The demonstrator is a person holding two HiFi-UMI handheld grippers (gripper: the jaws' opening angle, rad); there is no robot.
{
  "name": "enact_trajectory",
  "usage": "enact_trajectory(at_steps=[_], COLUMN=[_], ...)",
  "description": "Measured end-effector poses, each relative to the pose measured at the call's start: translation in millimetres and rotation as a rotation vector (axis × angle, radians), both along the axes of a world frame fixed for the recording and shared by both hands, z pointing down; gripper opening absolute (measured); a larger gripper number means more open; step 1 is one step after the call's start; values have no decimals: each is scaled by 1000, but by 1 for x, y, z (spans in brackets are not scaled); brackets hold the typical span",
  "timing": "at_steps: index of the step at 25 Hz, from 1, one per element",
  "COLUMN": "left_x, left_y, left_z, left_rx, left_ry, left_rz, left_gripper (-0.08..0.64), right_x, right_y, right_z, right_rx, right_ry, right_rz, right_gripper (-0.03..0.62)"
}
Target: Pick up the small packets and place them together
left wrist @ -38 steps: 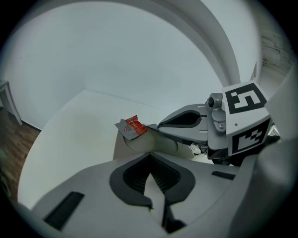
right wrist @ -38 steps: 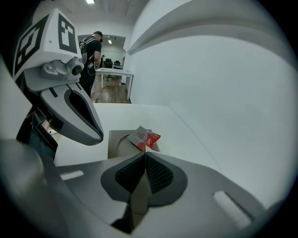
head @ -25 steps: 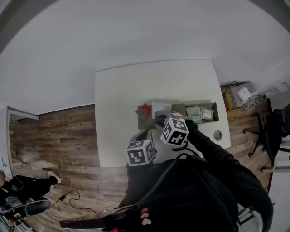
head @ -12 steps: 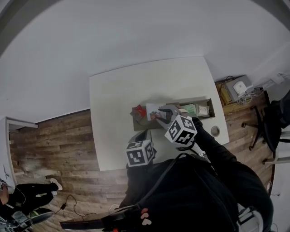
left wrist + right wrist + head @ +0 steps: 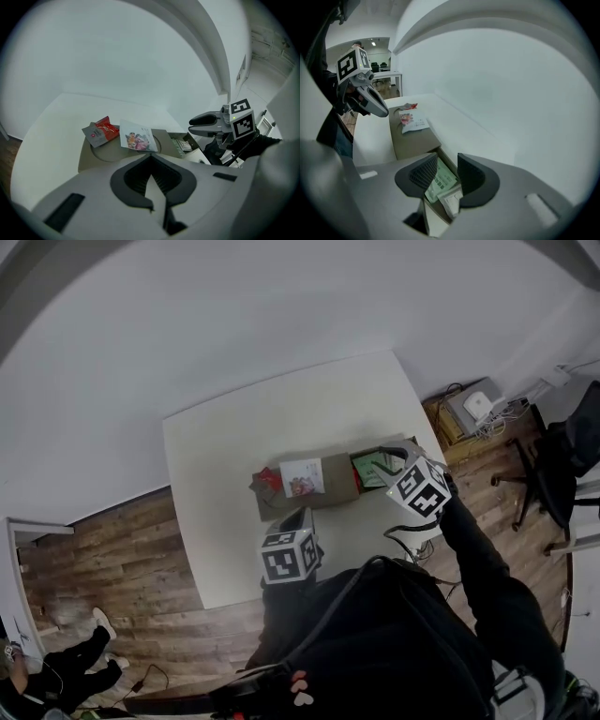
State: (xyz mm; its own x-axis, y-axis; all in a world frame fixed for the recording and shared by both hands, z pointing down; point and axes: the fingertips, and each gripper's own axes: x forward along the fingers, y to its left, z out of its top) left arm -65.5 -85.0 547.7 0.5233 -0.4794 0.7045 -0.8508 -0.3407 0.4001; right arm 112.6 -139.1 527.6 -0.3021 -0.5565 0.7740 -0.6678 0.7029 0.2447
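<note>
A flat brown cardboard box [image 5: 337, 486] lies across the white table [image 5: 225, 446]. On its left flap a red packet [image 5: 269, 481] [image 5: 101, 132] and a white picture packet [image 5: 303, 476] [image 5: 136, 139] lie side by side. Green packets [image 5: 373, 468] [image 5: 440, 180] and a small white sachet [image 5: 452, 204] lie in the box's right compartment. My right gripper [image 5: 394, 454] [image 5: 445, 161] hovers over them. Its jaws have just been opening and stand open with nothing between them. My left gripper [image 5: 292, 518] [image 5: 151, 157] waits at the near edge of the box, shut and empty.
The table's near edge runs under both arms. Wooden floor [image 5: 122, 549] lies to the left. On the right stand a low cabinet with a white device [image 5: 476, 409] and a black office chair [image 5: 553, 465]. A person [image 5: 47, 681] sits at the lower left.
My right gripper has swung from the middle of the box to its right end, leaving the white picture packet beside the red one. The left gripper has shifted only slightly.
</note>
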Motion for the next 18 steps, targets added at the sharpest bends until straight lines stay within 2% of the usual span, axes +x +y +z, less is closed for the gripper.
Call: enact_trajectory(at_steps=[3, 8, 18], left_x=[9, 23, 43], left_y=[-1, -1, -4], left_z=[0, 1, 6], left_rx=[-1, -7, -25], left_ry=[0, -3, -27], left_rz=[24, 60, 106], left_gripper=[0, -2, 0], right_x=[30, 64, 87], right_y=[5, 14, 29], right_z=[12, 31, 73], right_rx=[-45, -146, -380], right_ry=[34, 78, 224], right_rz=[29, 25, -165], right_gripper=[129, 129, 129])
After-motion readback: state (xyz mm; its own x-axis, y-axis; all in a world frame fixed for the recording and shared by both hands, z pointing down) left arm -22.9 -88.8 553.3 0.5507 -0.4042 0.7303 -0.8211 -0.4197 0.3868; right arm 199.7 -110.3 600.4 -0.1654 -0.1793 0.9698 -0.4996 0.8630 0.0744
